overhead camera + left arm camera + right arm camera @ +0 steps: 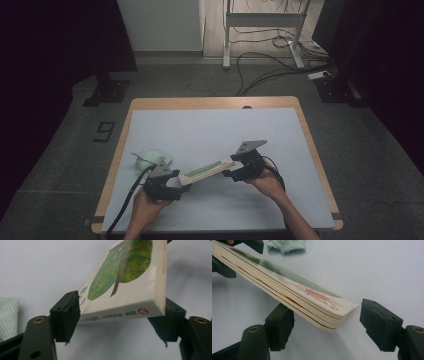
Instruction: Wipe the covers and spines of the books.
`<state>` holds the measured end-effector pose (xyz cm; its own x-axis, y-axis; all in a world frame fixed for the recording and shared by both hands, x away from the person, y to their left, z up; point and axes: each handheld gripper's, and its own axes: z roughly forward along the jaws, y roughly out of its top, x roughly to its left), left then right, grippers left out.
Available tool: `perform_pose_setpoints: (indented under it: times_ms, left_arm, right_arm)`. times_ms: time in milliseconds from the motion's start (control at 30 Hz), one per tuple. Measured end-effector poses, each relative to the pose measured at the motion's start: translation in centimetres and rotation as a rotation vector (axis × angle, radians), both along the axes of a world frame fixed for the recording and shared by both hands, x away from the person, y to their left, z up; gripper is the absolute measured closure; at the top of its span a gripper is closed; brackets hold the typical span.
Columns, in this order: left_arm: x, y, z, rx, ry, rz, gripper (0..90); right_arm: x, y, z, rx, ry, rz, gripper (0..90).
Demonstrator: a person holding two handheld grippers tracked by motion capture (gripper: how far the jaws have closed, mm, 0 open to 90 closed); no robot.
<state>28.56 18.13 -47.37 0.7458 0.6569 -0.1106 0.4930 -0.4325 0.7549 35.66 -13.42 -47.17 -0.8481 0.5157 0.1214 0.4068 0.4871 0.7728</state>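
- The board book (207,170) is spanning the gap between the left gripper (175,182) and the right gripper (234,167), lifted off the table (210,102), so it is barring any straight pass between the two hands.
- A crumpled green cloth (150,159) is lying just beyond the left gripper, crowding the far-left side there.
- The far half of the white mat (215,130) is lying bare, giving open room.
- To the right of the right gripper the mat is sitting open out to the edge.
- The near strip is taken up by the person's forearms coming in.
- In the right gripper view, room is showing between the book's corner (332,315) and one pad.
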Motion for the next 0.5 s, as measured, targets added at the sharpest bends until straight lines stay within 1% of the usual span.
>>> perform_pose_setpoints:
  times_ms: [200, 400, 500]
  left_arm:
    - [-1.1, -0.5, -0.8, 0.027, -0.007, 0.031, 22.1]
    - [-2.1, -0.9, -1.7, 0.043, 0.01, 0.039, 19.7]
    - [-2.5, -1.0, -2.1, 0.031, 0.031, 0.029, 19.4]
  right_arm:
    - [-1.0, -0.4, -0.6, 0.002, 0.008, 0.007, 26.6]
    - [-2.1, -0.8, -1.7, 0.002, 0.025, 0.012, 26.9]
    - [-2.5, -1.0, -2.3, -0.004, 0.027, 0.015, 26.9]
